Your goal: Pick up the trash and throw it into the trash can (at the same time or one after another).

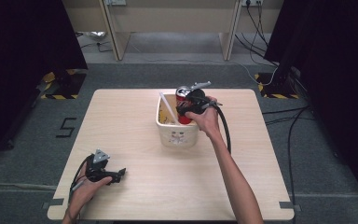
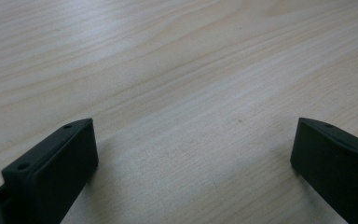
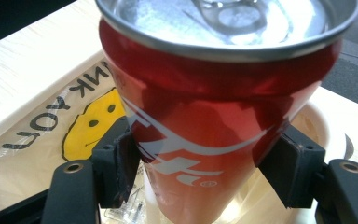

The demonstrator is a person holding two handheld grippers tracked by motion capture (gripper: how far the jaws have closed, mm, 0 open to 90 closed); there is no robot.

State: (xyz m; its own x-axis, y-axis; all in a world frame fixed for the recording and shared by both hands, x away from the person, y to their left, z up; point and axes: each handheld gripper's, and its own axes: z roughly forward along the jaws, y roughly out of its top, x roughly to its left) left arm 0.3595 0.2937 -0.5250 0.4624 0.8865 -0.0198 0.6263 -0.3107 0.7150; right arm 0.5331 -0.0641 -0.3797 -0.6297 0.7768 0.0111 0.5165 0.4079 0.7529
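Over by the near left corner of the table [image 1: 135, 196], the left gripper [image 1: 119, 174] rests low on the bare wood in the person's left hand [image 1: 85, 190], its cable looping off the side. Its jaws stand wide apart, and the left gripper view has pale wood grain between them, no object there at all.

Moving right, toward the middle of the table and a little nearer the far edge, there sits the cream tub [image 1: 168, 133], a rounded container with a printed face on its near wall. A long white strip [image 1: 167, 107] leans inside it, poking up past the rim at a slant. From the right gripper view the tub's inside also holds a clear wrapper with a yellow smiley [image 3: 93, 123] and black lettering.

And in the tub's right half, the red can [image 1: 182, 105], standing roughly upright, its silver top above the rim. Up close it is glossy red with a white swirl logo, and the pull tab lies flat on the lid. The wall shows a dent just under the top rim.

The right gripper [image 1: 182, 111] is clamped on that can, one black jaw pressed to each side of its lower body, the right hand [image 1: 207, 119] reaching in from the tub's right.
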